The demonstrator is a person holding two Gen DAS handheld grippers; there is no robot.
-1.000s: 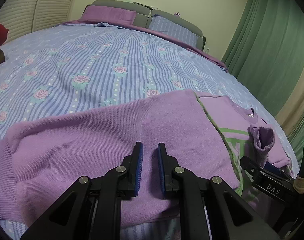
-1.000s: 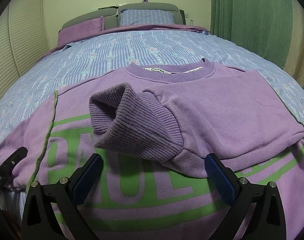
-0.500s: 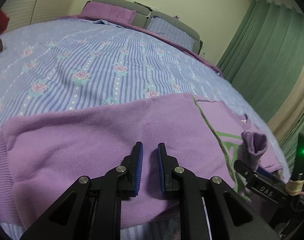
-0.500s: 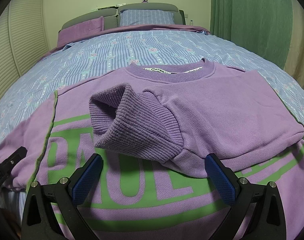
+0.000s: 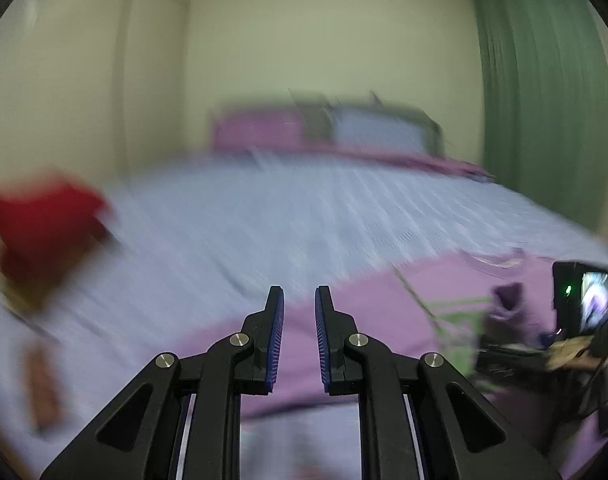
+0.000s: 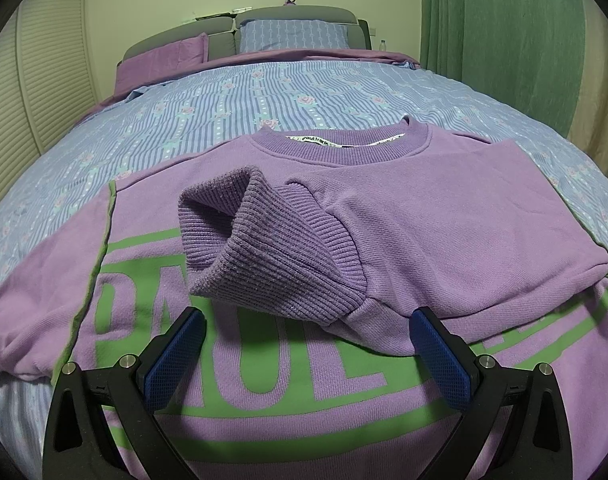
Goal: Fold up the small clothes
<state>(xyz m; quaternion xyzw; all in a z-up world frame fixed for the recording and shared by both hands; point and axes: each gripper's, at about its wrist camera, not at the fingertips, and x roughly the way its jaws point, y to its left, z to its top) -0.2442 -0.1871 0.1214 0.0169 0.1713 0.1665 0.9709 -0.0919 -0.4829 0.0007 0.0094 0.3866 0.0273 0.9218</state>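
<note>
A sweatshirt [image 6: 444,216] lies flat on the near end of a bed [image 6: 304,92], its collar toward the headboard [image 6: 299,18]. One sleeve [image 6: 384,240] is folded across the chest, its cuff [image 6: 243,236] resting near the middle. Two pillows [image 6: 293,36] sit side by side against the headboard. Curtains [image 6: 500,28] hang to the bed's right.

From the left wrist we look out between two black fingers [image 5: 275,328], aimed almost level up the bed [image 5: 304,216] toward the headboard [image 5: 384,114], everything smeared with blur. From the right wrist we tilt down steeply, close over the purple sweatshirt [image 6: 444,216], with that same headboard [image 6: 299,14] far beyond it. Both views share the striped bedspread, the headboard, the green curtain [image 6: 504,20] and the sweatshirt, which sits low and right in the left view.
</note>
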